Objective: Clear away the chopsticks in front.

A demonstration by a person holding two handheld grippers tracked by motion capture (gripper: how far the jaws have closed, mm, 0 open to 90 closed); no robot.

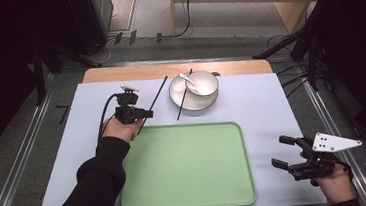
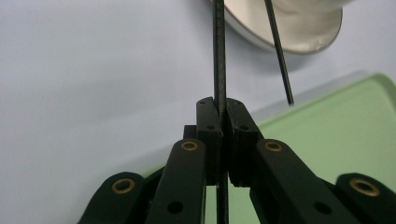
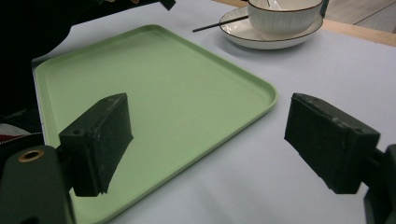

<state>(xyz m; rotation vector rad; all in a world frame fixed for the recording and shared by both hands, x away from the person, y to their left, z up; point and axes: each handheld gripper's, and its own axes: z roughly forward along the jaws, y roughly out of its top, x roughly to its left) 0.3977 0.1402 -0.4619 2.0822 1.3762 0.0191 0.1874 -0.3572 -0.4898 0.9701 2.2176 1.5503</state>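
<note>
Pinching chopstick (image 2: 219,56) (left gripper (image 2: 223,105))

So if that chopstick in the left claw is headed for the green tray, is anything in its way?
Nothing visible. The left gripper is shut on the chopstick right at the tray's near corner, and the tray's surface is bare. The plate, bowl and second chopstick lie beyond the tray, off to the side.

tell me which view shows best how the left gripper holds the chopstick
The left gripper view: the left gripper has its jaws shut on the black chopstick, which runs straight up between them. The high view shows the same chopstick small, slanting up from the gripper. The right gripper view doesn't settle the grip.
</note>
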